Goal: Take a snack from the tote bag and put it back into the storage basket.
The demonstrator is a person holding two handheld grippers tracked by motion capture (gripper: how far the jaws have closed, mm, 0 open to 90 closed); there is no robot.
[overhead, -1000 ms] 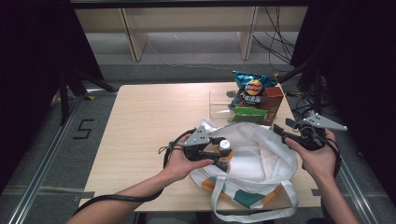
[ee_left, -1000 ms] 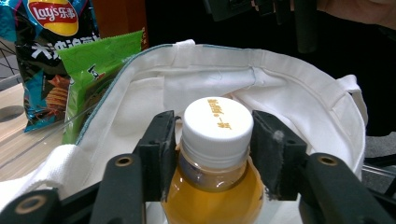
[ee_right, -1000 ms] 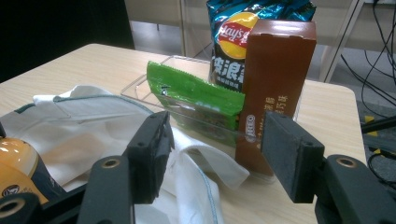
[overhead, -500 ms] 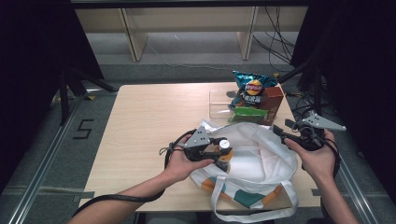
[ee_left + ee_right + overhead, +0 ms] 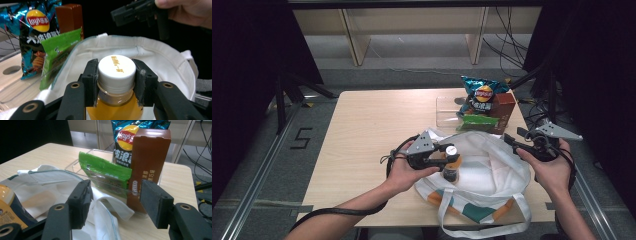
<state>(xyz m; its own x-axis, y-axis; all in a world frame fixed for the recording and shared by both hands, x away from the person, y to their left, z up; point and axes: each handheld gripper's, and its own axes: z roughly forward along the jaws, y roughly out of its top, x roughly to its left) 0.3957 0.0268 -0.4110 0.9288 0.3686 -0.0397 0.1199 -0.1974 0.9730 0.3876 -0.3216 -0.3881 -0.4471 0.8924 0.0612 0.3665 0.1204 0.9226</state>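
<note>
— Orange drink in the bottle point(image 5: 113, 100), white cap on top: where is it sitting?
— Upright over the mouth of the white tote bag point(image 5: 492, 165), at the near right of the table point(image 5: 372, 130). The left gripper point(image 5: 447, 159) has just closed its jaws; the pads now clamp the neck just under the cap.
— And the right gripper point(image 5: 524, 145)?
— Jaws apart, nothing between them, hovering at the bag's right rim, well apart from the bottle.
— What's behind the bag?
— A clear tray point(image 5: 75, 163) holding a green packet point(image 5: 105, 173), with a blue bag of crisps point(image 5: 481, 95) and a brown box point(image 5: 148, 165) standing at its far side.
</note>
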